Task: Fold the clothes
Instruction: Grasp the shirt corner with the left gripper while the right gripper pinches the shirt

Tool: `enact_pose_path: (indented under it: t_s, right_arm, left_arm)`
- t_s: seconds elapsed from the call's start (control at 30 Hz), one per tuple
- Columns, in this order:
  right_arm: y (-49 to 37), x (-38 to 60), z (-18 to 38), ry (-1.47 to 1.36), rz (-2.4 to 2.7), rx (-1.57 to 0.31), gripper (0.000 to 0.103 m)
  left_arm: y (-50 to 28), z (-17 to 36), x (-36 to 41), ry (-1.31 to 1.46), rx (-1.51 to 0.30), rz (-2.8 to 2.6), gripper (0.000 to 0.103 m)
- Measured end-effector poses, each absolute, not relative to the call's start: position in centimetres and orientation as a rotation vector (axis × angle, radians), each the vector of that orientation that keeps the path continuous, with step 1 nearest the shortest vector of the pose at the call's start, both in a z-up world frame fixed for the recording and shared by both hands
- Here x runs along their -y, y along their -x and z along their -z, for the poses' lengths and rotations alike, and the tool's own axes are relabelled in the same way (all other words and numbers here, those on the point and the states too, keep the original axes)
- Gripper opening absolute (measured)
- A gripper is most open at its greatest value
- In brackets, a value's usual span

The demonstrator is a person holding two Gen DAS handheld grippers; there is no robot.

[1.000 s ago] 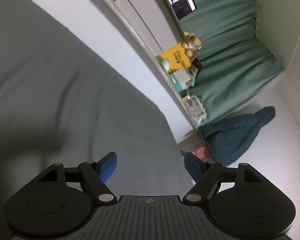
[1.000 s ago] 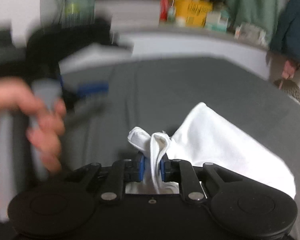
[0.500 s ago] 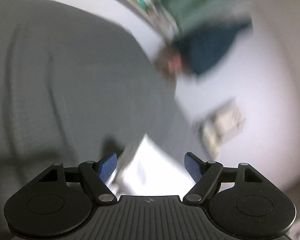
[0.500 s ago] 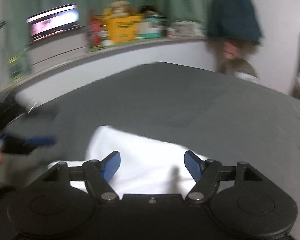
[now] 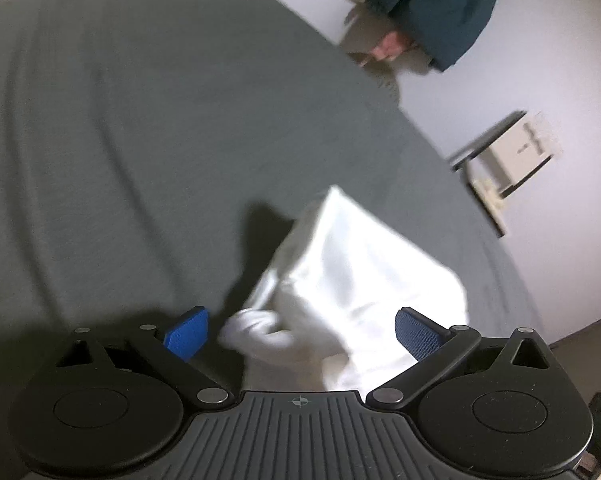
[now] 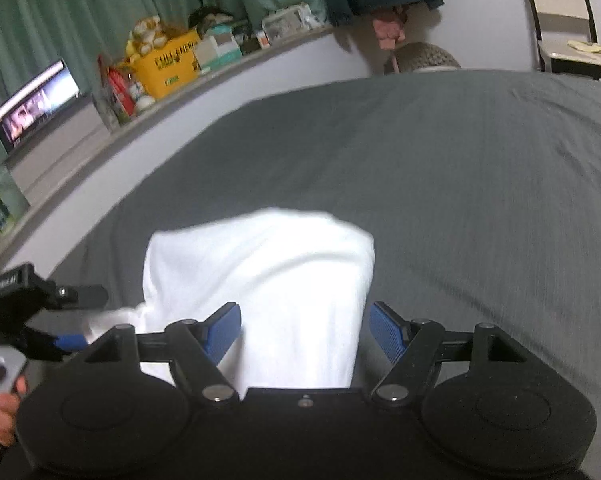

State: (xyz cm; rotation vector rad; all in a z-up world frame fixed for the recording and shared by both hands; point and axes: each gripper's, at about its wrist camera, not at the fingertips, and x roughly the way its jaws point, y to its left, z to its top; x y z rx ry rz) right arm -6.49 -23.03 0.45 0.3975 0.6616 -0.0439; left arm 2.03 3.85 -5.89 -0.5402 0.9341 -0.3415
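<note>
White cotton fills the gap between both of my tools as they hang over a grey bed [image 6: 460,168]. My left tool [image 5: 300,330] has its blue pads spread wide apart, gripping nothing; a bunched, knotted-looking corner of the white garment [image 5: 352,272] lies between them, nearer the left pad, and I cannot tell whether it touches. My right tool [image 6: 304,334] is likewise spread wide and empty, the cloth running between its pads [image 6: 222,332] toward the camera. Seen from the right wrist, the left tool [image 6: 72,338] sits at the garment's crumpled edge, a hand [image 6: 0,404] wrapped round its handle. The garment [image 6: 268,280] lies on the bed's near part as a folded, roughly rectangular block, smooth on top with rounded far corners, its near left corner rumpled. Behind, a ledge along green curtains [image 6: 100,4] carries a yellow box [image 6: 168,64] and a lit screen [image 6: 34,106]; a dark teal garment [image 5: 440,4] hangs on the wall.
</note>
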Motion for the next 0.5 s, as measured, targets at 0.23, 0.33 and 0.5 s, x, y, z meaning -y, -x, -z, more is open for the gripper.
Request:
enact_pose_path:
  t_s: [0.23, 0.33, 0.5]
  right_arm:
    - [2.2, 24.6, -1.9, -0.329, -0.026, -0.675, 0.073]
    - [0.1, 24.1, -3.0, -0.172, -0.162, -0.692, 0.075]
    - [-5.2, 24.0, -4.9, -0.034, -0.402, -0.757, 0.078]
  left_arm:
    - [-1.5, 5.4, -4.0, 0.532, -0.921, 0.354, 0.049]
    - [-1.3, 5.3, -4.3, 0.556, -0.910, 0.366, 0.037]
    - [-1.1, 5.6, -4.7, 0.589, -0.910, 0.376, 0.036]
